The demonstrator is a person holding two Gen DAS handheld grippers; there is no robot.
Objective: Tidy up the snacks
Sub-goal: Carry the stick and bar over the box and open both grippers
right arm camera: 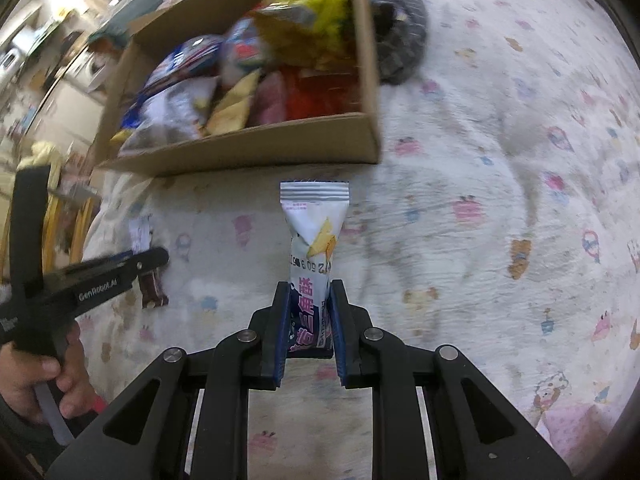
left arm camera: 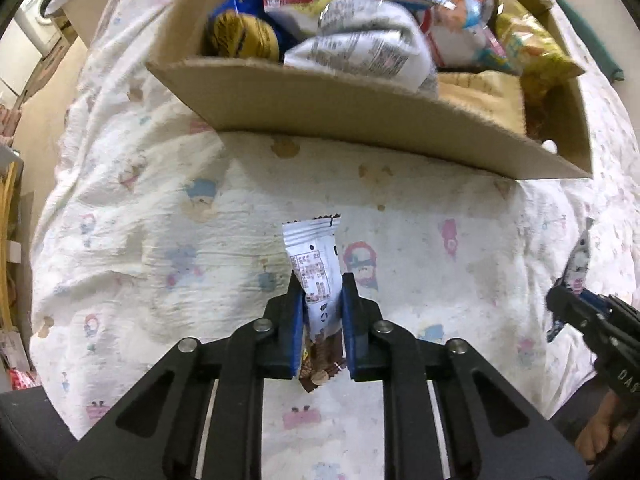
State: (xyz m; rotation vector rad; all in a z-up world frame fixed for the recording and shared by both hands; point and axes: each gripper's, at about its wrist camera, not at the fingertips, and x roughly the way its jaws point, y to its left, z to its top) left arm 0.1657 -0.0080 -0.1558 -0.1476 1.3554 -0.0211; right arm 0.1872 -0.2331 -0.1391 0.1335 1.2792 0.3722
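My left gripper [left arm camera: 320, 284] is shut on a small white and brown snack packet [left arm camera: 316, 268] and holds it above the bedspread, short of the cardboard box [left arm camera: 360, 120]. The box is full of snack bags [left arm camera: 360, 40]. My right gripper [right arm camera: 309, 290] is shut on a white and purple snack packet [right arm camera: 314, 232], also in front of the box [right arm camera: 240, 148]. The right gripper with its packet shows at the right edge of the left wrist view [left arm camera: 576, 292]. The left gripper with its packet shows at the left of the right wrist view [right arm camera: 150, 268].
The box stands on a white bedspread with cartoon prints [left arm camera: 160, 240]. A dark checked cloth [right arm camera: 400, 40] lies right of the box. A washing machine [left arm camera: 40, 4] and furniture stand beyond the bed at the left. My hand [right arm camera: 40, 376] grips the left tool.
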